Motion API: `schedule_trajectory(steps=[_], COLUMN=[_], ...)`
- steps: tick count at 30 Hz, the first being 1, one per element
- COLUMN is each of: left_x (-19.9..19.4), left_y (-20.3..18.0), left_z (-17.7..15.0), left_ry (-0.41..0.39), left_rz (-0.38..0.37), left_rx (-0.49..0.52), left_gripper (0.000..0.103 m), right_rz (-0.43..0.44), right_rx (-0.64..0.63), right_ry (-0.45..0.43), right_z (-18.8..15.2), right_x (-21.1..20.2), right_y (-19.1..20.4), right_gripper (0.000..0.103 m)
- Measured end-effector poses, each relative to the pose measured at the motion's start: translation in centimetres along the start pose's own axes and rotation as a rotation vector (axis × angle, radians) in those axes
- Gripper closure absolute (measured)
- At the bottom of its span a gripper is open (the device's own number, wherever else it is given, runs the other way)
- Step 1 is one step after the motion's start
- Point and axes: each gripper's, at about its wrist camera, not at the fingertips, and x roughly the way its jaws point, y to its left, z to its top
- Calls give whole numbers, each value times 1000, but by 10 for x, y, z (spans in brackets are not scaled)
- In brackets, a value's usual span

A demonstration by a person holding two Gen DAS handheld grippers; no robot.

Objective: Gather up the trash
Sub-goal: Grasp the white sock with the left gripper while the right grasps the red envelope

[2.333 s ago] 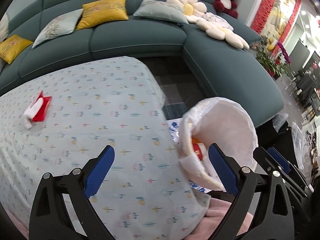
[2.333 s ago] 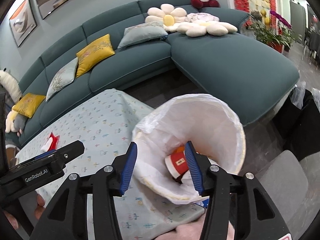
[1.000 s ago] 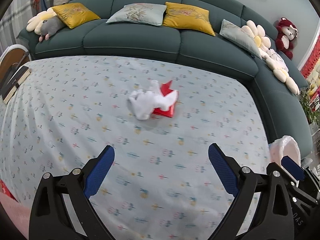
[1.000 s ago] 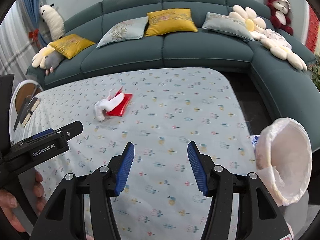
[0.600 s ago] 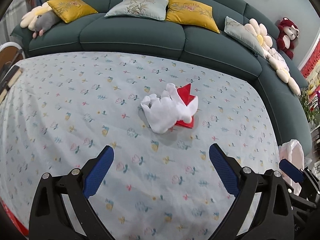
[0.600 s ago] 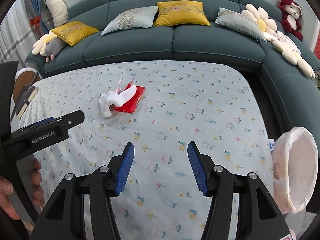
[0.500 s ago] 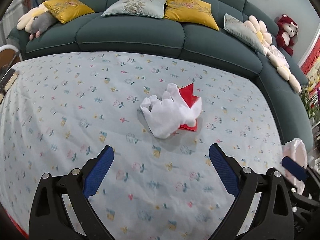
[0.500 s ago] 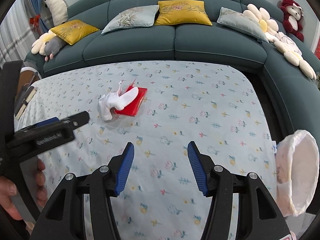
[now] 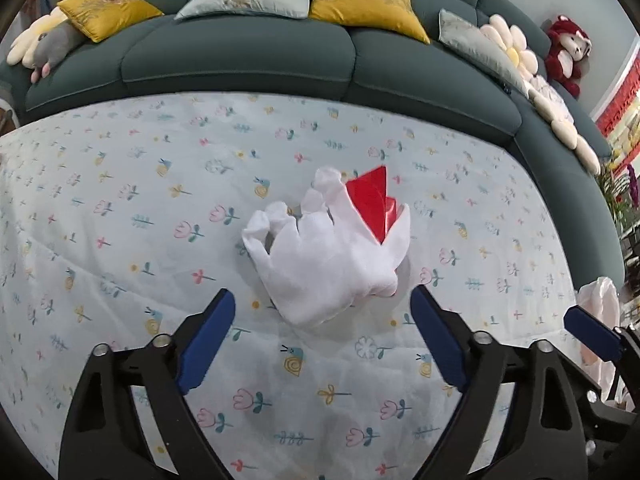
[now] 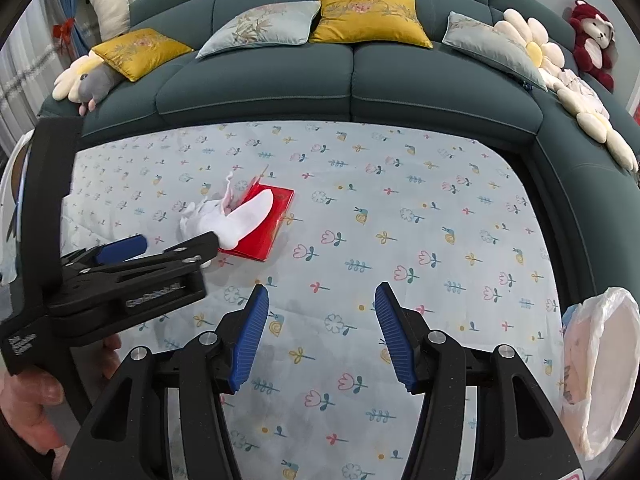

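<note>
One white tissue wad [image 9: 324, 256] on one red packet [image 9: 372, 204]; left gripper [image 9: 322, 340] closing, apparently empty; right gripper [image 10: 320, 336] unclenched, empty.

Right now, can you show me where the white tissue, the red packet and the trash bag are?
white tissue [image 9: 320, 256], left wrist view, middle of the crumpled wad.
red packet [image 10: 276, 216], right wrist view, flat red top beside the tissue.
trash bag [image 10: 604, 364], right wrist view, inside of the open mouth.

The left hand-held gripper [image 10: 170, 246], jaws closing, seems to reach the white tissue [image 10: 236, 216] on the red packet [image 10: 272, 220].
</note>
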Motion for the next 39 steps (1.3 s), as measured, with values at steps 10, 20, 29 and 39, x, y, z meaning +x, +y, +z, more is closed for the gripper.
schedule_trajectory(steps=[10,20,29,39], left_x=[19,-14,-51,-50], left_y=[11,16,51,58], left_z=[0,10,29,29], left_ry=[82,38,-34,-31], left_rz=[-41,-65,1,26], left_rx=[-39,-73,-162,-162], left_gripper=[87,98,98,97], right_rz=[25,48,98,154], right_rx=[3,9,22,-6], right_ry=[16,5,6,36], right_z=[4,11,26,45], right_x=[18,19,29,71], right_y=[7,11,24,71], right_gripper=[49,49,49,58])
